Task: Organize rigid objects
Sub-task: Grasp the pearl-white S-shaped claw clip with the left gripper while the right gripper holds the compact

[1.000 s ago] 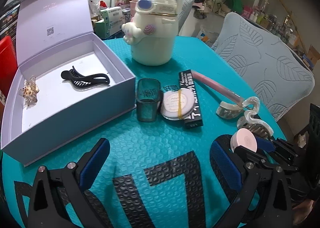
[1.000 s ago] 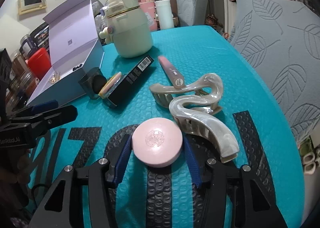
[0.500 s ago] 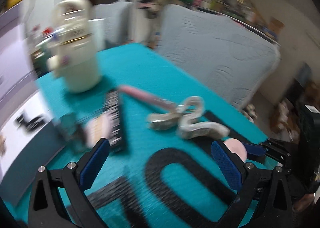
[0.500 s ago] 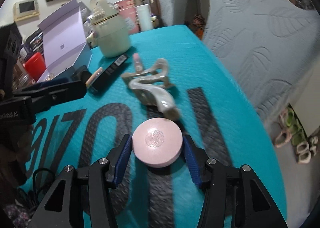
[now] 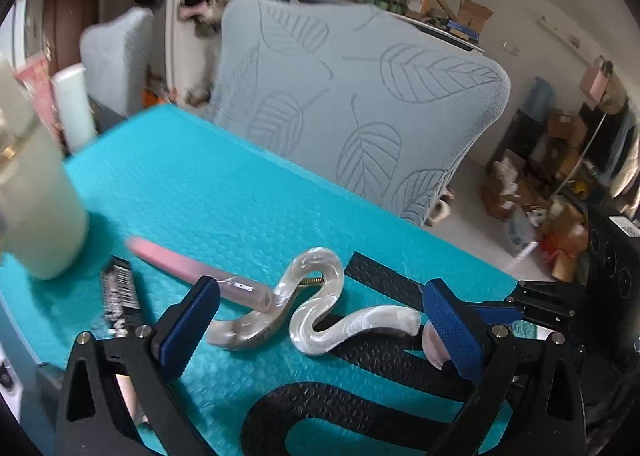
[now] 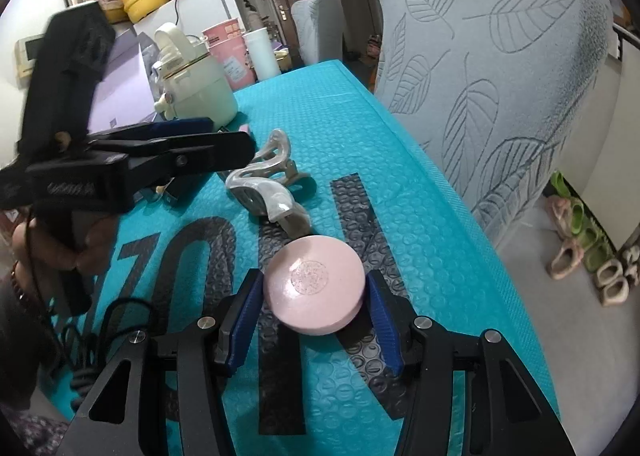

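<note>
My right gripper [image 6: 316,306] is shut on a round pink compact [image 6: 316,284] and holds it just above the teal mat [image 6: 400,184]. A pearl-white hair claw [image 5: 320,312] lies on the mat ahead of my left gripper [image 5: 320,330], which is open, its blue pads to either side of the claw and short of it. In the right wrist view the claw [image 6: 264,184] lies beyond the compact, with the left gripper [image 6: 224,148] coming in from the left, held by a hand. A pink tube [image 5: 196,272] touches the claw's far end.
A cream jug [image 6: 196,92] and a purple box [image 6: 120,88] stand at the back left. A black carton [image 5: 118,292] lies left of the tube. A grey leaf-patterned chair [image 6: 500,76] stands along the mat's right edge. Slippers [image 6: 580,252] lie on the floor.
My left gripper has swung right, away from the purple box, and now faces the hair claw. My right gripper has drawn back from the claw with the pink compact still in it.
</note>
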{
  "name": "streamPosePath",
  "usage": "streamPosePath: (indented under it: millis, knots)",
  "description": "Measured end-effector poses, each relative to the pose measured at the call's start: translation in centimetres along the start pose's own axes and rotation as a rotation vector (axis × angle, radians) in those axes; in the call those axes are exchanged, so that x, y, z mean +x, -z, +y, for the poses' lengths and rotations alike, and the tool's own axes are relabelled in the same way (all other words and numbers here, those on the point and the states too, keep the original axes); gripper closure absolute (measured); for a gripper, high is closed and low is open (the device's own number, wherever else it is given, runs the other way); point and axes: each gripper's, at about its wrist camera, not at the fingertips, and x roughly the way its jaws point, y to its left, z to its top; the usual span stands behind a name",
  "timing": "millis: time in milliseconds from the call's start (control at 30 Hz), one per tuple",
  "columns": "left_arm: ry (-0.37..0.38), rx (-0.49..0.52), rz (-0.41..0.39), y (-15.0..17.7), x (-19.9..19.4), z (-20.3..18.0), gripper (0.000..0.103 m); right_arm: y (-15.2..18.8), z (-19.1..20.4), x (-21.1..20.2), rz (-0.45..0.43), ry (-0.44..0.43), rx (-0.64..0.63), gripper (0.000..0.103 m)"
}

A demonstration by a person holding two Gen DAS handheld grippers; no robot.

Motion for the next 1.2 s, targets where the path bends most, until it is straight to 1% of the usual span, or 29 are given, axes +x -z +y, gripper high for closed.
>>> streamPosePath:
  millis: [100, 167, 300, 367, 500, 667, 700, 733, 767, 800, 833, 867, 933, 1033, 1200]
  knots:
    - [0.014, -0.029, 0.068, 0.1, 1.8, 0.9, 0.0, -0.1, -0.1, 0.1, 0.003, -0.002, 0.003, 0.051]
    - [0.013, -0.033, 0.083, 0.3, 2.3, 1.0, 0.0, -0.2, -0.2, 0.3, 0.007, -0.002, 0.006, 0.051]
    - [0.06, -0.025, 0.117, 0.9, 2.8, 0.6, 0.0, -0.3, -0.3, 0.2, 0.009, -0.002, 0.005, 0.051]
    - [0.069, -0.006, 0.137, 1.2, 3.2, 0.1, 0.0, -0.3, -0.3, 0.2, 0.013, -0.003, 0.006, 0.051]
    - [0.069, 0.031, 0.153, 1.1, 4.0, -0.8, 0.0, -0.4, -0.4, 0.2, 0.018, 0.002, -0.002, 0.051]
    - [0.054, 0.026, 0.151, 0.9, 4.3, -1.1, 0.0, -0.4, -0.4, 0.3, 0.022, 0.006, -0.003, 0.051]
    - [0.039, 0.027, 0.143, 0.9, 4.3, -1.2, 0.006, -0.4, -0.4, 0.3, 0.023, 0.007, -0.003, 0.051]
    - [0.009, 0.037, 0.136, 1.0, 4.2, -1.3, 0.016, -0.4, -0.4, 0.3, 0.024, 0.007, -0.003, 0.051]
    - [-0.009, 0.048, 0.131, 1.0, 4.1, -1.4, 0.022, -0.4, -0.4, 0.4, 0.024, 0.008, -0.002, 0.051]
    - [-0.023, 0.064, 0.125, 1.2, 3.9, -1.6, 0.037, -0.4, -0.4, 0.4, 0.024, 0.007, -0.002, 0.051]
    - [-0.036, 0.069, 0.122, 1.3, 3.7, -1.6, 0.043, -0.4, -0.4, 0.4, 0.024, 0.007, -0.001, 0.051]
    - [-0.04, 0.07, 0.118, 1.4, 3.7, -1.6, 0.043, -0.4, -0.4, 0.4, 0.024, 0.006, 0.002, 0.051]
    - [-0.021, 0.061, 0.112, 1.6, 3.4, -1.5, 0.043, -0.3, -0.4, 0.4, 0.024, 0.005, 0.007, 0.051]
    - [-0.015, 0.026, 0.116, 2.1, 2.7, -1.3, 0.044, -0.2, -0.5, 0.4, 0.02, 0.004, 0.013, 0.051]
    - [-0.063, -0.001, 0.096, 3.0, 0.6, -1.1, 0.044, -0.1, -0.3, 0.1, 0.009, 0.011, 0.011, 0.051]
